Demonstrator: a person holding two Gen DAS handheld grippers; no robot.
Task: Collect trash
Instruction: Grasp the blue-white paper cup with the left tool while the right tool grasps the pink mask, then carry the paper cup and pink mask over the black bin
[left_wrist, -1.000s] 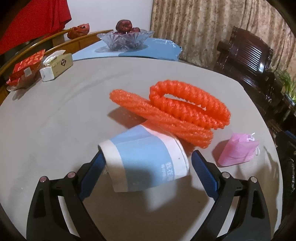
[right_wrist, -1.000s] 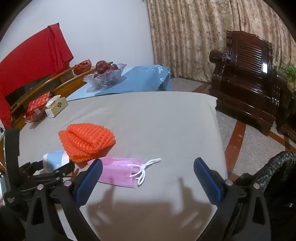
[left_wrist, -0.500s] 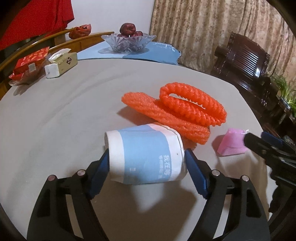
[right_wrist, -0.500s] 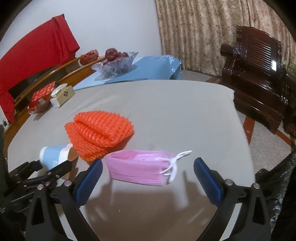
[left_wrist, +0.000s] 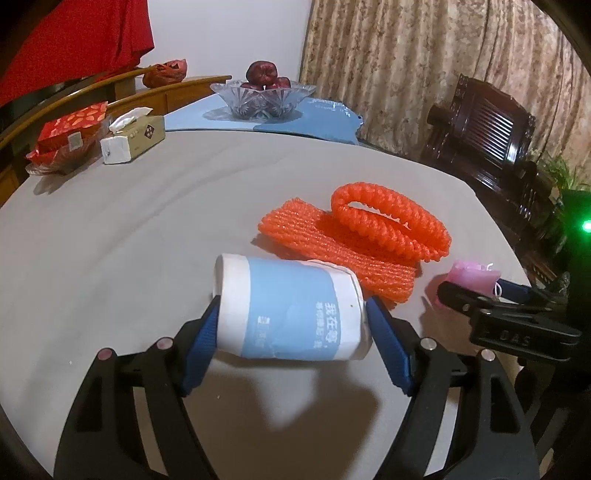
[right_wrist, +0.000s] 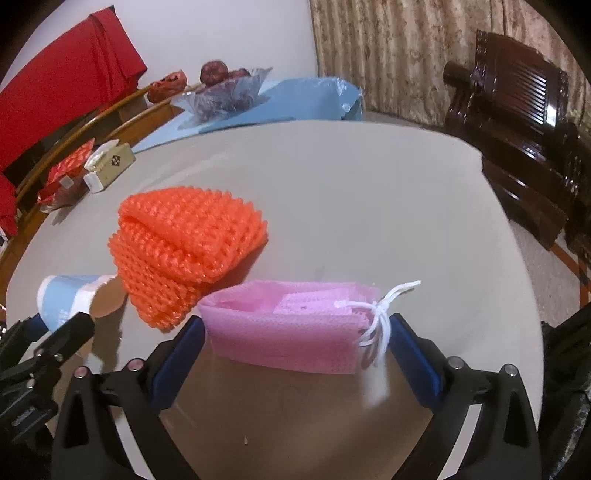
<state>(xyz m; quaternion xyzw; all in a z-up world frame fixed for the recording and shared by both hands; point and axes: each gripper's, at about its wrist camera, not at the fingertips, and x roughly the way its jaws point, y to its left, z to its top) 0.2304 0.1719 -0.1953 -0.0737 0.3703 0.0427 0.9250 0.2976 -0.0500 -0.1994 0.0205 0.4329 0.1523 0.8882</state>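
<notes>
Cup (left_wrist: 291, 314) sits clamped in left gripper (left_wrist: 291, 339); thin walls may buckle. Right gripper (right_wrist: 295, 354), wide, straddles mask (right_wrist: 291, 325); it may slide.

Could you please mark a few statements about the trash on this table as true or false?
1. The left gripper holds the paper cup lying on its side. True; its jaws have just been closing and the pads press on both ends.
2. The pink mask sits between the right gripper's fingers. True.
3. The orange foam netting is inside the glass bowl. False; it lies on the grey table, while the bowl holds dark red fruit.
4. The tissue box stands beside the mask. False; it is at the table's far edge.
</notes>
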